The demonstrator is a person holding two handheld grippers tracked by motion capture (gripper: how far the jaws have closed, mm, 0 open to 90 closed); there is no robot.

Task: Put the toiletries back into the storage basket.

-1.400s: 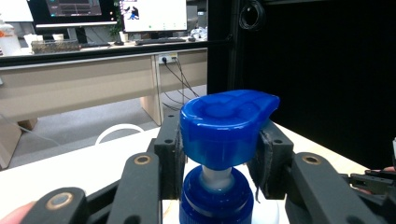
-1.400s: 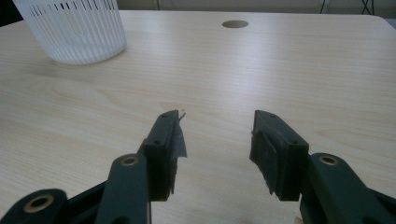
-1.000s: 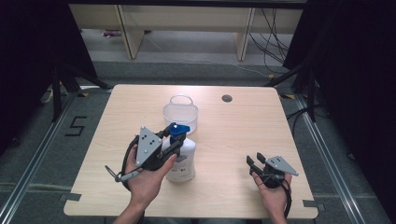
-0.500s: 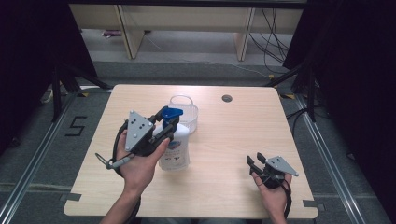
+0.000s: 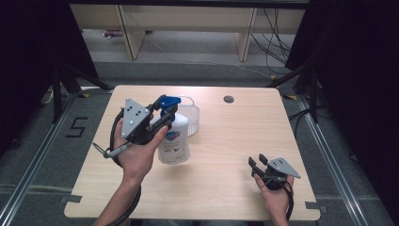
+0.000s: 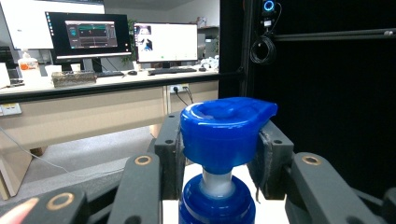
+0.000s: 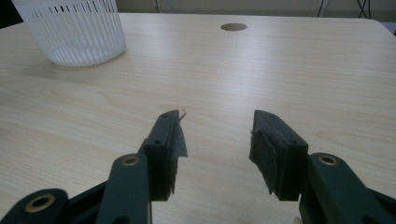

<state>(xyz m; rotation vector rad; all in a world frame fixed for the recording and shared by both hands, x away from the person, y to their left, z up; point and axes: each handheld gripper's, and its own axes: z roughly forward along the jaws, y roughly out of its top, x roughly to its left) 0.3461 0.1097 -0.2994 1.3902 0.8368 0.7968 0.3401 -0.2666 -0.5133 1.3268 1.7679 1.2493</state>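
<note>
- Left claw [image 5: 162, 121] clamped on the blue pump head [image 6: 223, 132] of the soap bottle [image 5: 173, 141], one pad on each side of it, seen close in the left gripper view.
- Bottle held upright over the surface [image 5: 226, 141], just in front of the white basket [image 5: 192, 115]; whether its base is clear of the wood, cannot tell.
- Right claw [image 7: 217, 147] parked near the front right corner, jaws well apart, nothing between them.
- Likely step: carry the bottle to the basket and set it inside.
- Keep the squeeze steady: the pump head is smooth and narrower than the body below.
- Lift straight, keep the bottle vertical to stop swinging.
- Clear the basket rim before lowering; centre over the opening.
- Let go only once the base rests.
</note>
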